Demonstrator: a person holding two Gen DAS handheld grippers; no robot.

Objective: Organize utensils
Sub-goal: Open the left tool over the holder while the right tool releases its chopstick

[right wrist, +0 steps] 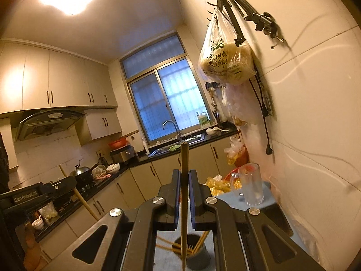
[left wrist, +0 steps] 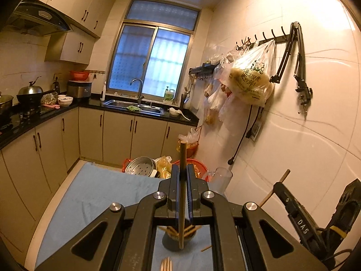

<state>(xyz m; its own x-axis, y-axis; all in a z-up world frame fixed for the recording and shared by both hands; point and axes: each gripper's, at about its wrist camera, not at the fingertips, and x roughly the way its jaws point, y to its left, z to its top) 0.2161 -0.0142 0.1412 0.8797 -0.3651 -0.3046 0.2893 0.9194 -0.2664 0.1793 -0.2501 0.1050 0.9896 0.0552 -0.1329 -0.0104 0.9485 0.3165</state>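
Observation:
My left gripper (left wrist: 182, 169) is shut on a wooden chopstick (left wrist: 182, 158) that stands upright, its lower end over a dark grey utensil cup (left wrist: 174, 241) holding several chopsticks on the blue cloth. My right gripper (right wrist: 184, 175) is shut on another wooden chopstick (right wrist: 184, 158), also upright, its tip over the same cup (right wrist: 198, 255). The right gripper shows at the right edge of the left wrist view (left wrist: 300, 212). The left gripper shows at the left of the right wrist view (right wrist: 45, 192), with its chopstick (right wrist: 76, 194) slanting below it.
A blue cloth (left wrist: 101, 194) covers the table. A clear glass mug (left wrist: 220, 180) stands at its far right corner, also in the right wrist view (right wrist: 250, 184). Loose chopsticks (left wrist: 166, 264) lie near the cup. Baskets and a steamer pot (left wrist: 141, 166) sit beyond the table. The tiled wall (left wrist: 304, 135) is close on the right.

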